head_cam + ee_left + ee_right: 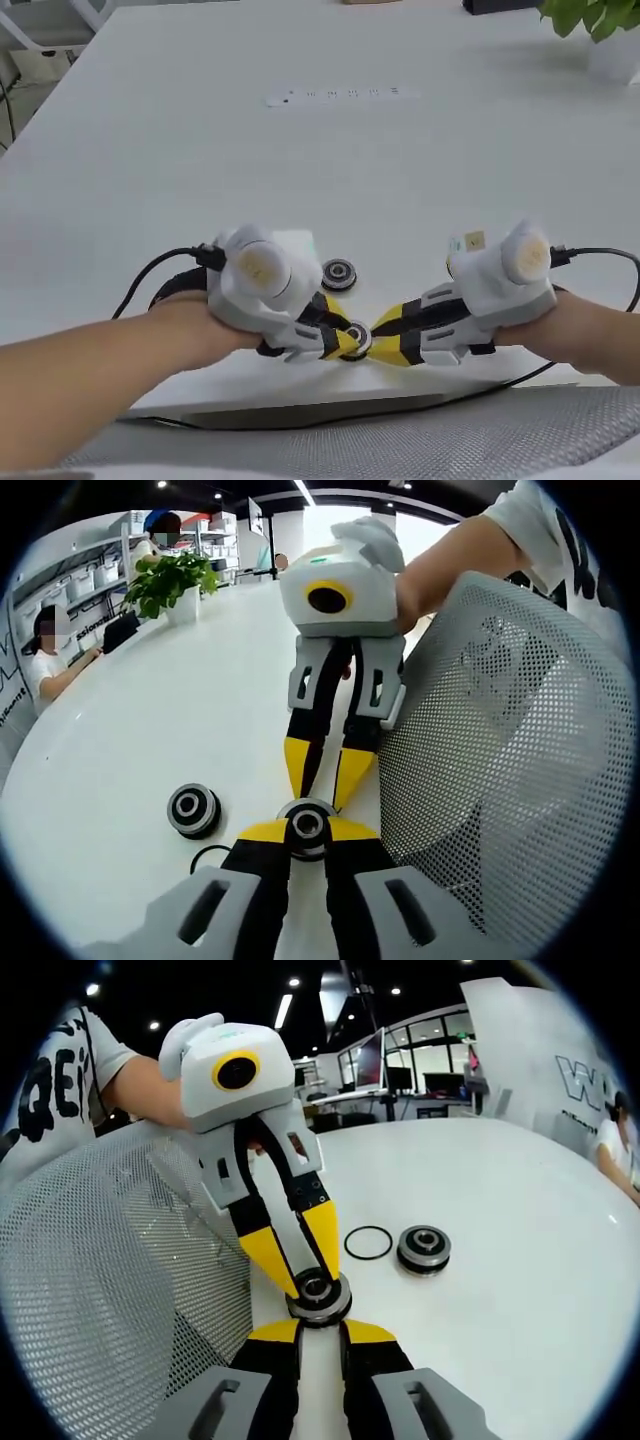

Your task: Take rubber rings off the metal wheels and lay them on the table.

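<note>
L gripper clamps metal wheel; R gripper at its rim, grip unclear. Rubber ring prob. thin, stretchy: pinch outer edge.

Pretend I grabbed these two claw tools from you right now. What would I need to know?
The left gripper has its jaws shut on the held wheel.
The right gripper has its tips at that wheel's rim; whether it grips the rubber, I cannot tell.
Done: one loose ring lies flat on the table, beside the second wheel but apart from it.
Left: peel the held wheel's ring and lay it down. The second wheel's dark rim suggests its ring is on, so that one probably comes next.
</note>
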`<state>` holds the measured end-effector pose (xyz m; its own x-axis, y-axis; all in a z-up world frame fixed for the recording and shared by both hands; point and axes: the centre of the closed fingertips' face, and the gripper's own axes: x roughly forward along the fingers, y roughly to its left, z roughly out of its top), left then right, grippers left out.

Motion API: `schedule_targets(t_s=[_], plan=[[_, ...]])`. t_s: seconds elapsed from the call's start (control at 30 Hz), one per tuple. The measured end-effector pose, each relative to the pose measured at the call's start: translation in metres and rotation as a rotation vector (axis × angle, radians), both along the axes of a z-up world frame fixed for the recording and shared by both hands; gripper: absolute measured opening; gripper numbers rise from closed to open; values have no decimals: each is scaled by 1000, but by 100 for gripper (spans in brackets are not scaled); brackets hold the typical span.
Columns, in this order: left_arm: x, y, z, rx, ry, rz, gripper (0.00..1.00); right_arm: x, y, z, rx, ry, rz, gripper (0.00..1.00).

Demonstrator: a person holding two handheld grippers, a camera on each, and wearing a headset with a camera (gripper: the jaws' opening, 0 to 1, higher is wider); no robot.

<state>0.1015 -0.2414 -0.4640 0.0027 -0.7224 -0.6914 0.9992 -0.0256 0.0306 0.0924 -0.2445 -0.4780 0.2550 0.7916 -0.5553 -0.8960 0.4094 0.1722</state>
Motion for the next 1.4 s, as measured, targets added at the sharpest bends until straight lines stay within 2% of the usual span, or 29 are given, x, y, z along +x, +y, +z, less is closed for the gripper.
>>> schedule_targets(t_s=[0.3,0.4,0.43,0.47,0.63,0.83,0.87,1.13,1.3,1.37,1.4], plan=[[0,-2,0,-13,0,5,7,-1,-1,0,-14,-14,16,10],[1,-3,1,-19,1,7,7,-1,-1,-1,-20,-18,19,6],[0,-3,1,-19,1,7,7,2,-5,-3,-47,-32,6,0],[1,-4,1,-20,1,7,7,1,-2,-2,-28,-21,12,0],[-1,-3,1,-19,-1,10,7,1,-3,-2,-14,6,-11,0],[-1,-3,2,-18,-5,11,7,4,-4,-3,22,66,-71,0],[-1,-3,2,-19,-6,11,7,5,-5,-3,36,88,-92,0],[0,-3,2,-19,-9,18,7,6,-6,-3,84,149,-156,0],[-1,-3,2,-18,-13,19,7,7,-9,2,123,179,-190,0],[-1,-2,2,-17,-13,20,7,8,-10,5,135,175,-213,0],[-1,-3,2,-17,-13,21,7,7,-9,7,152,191,-217,0]])
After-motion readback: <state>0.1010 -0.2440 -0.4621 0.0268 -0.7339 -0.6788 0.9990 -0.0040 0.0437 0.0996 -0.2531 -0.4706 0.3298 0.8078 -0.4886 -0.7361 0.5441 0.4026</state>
